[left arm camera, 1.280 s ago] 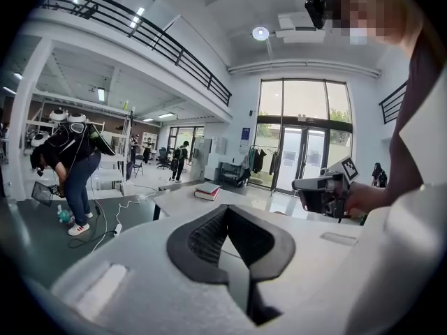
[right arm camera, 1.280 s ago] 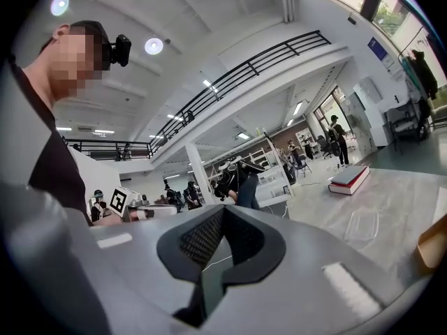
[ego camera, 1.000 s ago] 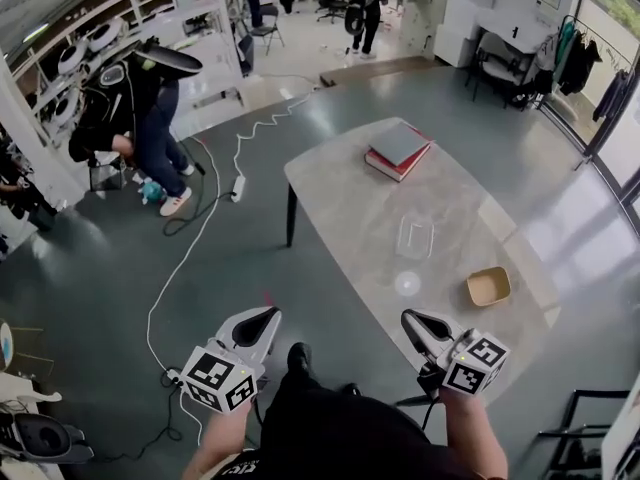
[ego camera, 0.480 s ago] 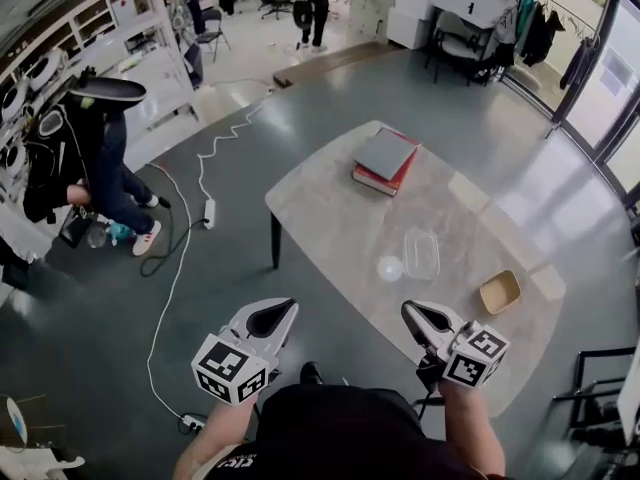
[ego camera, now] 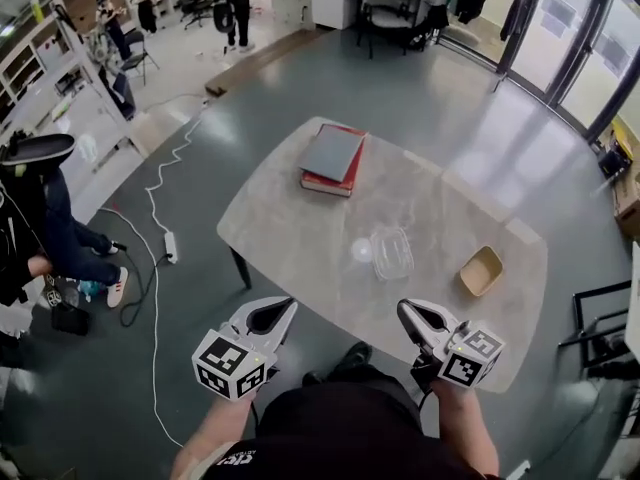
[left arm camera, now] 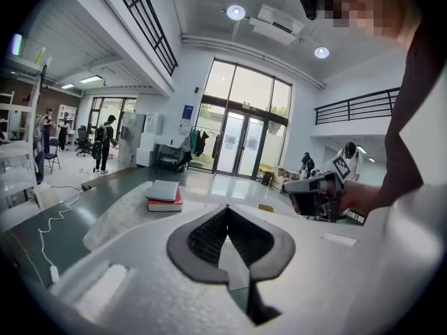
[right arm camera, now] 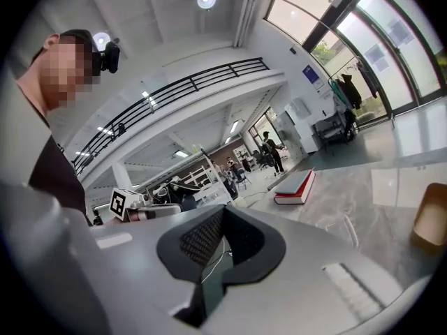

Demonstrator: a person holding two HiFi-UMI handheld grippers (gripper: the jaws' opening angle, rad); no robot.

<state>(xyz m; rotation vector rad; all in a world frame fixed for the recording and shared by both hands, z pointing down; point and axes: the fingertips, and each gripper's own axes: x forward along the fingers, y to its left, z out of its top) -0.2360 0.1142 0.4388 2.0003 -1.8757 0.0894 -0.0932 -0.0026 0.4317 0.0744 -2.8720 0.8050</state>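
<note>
left gripper (ego camera: 283, 306), right gripper (ego camera: 408, 313): jaws pressed together, empty. clear tub (ego camera: 391, 253): on table (ego camera: 280, 238), 12 o'clock of right gripper, apart. likely light, thin, slippery; pinch one rim wall.

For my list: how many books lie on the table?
2, stacked at the far end of the table: a grey book on a red book. None looks hidden.

Table (ego camera: 290, 238) with books (ego camera: 332, 158), clear container (ego camera: 391, 253), tray (ego camera: 481, 270)
</note>
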